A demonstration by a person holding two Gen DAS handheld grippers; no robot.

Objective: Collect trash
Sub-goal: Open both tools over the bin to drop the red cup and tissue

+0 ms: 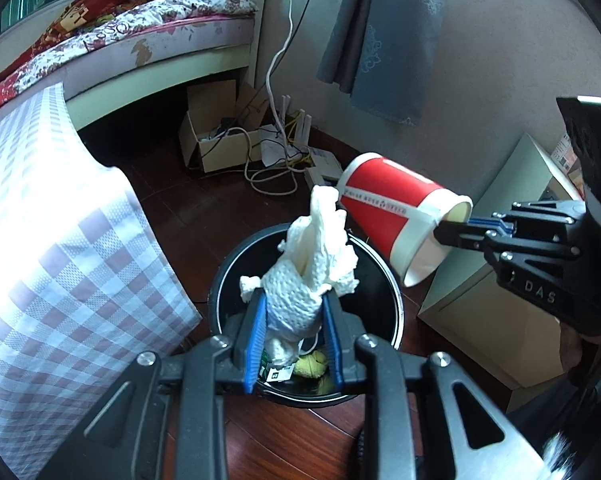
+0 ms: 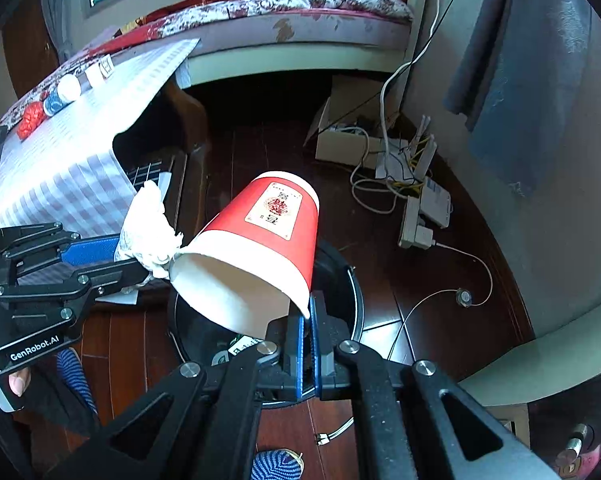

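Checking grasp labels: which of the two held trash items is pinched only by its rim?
The red paper cup, pinched at its rim by the right gripper. The left gripper squeezes the white tissue around its body, above the bin.

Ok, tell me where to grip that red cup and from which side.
Grip the cup by its rim wall, one finger inside the mouth and one outside, coming from the open end. It lies tilted with its mouth toward the right gripper, and the thin wall fits nearly shut jaws, which is how it is held above the bin now.

Both wrist views look steeply down, close above the shared black bin, from opposite sides.
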